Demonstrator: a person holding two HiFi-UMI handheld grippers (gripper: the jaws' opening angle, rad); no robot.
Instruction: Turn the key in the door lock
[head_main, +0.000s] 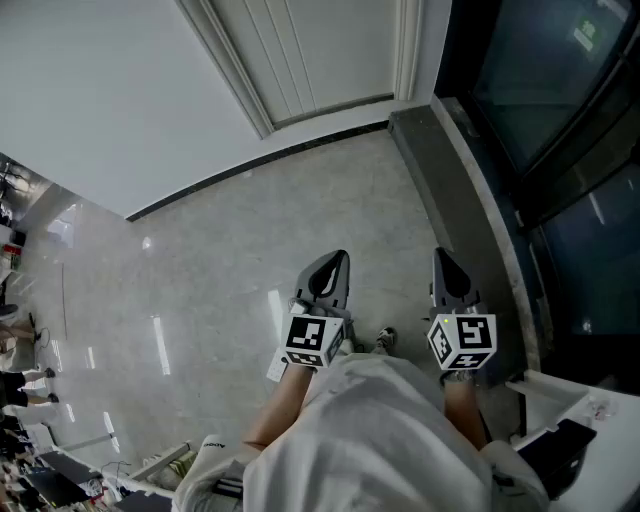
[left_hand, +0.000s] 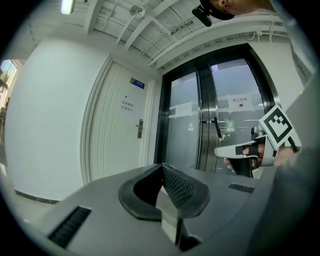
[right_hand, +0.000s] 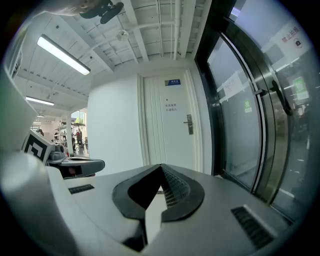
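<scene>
Dark glass doors adjoin a glossy grey floor under a strip light.

We note the door: white, with grooved vertical panels, a small blue sign near the top and a silver lock plate. Floor: pale grey stone, faintly speckled. Black skirting strip under a white wall. Left hand-held gripper and right hand-held gripper: grey bodies, black pads with fine cross-hatch. Marker cubes: white with black square patterns. Glass-door frame: black.
</scene>
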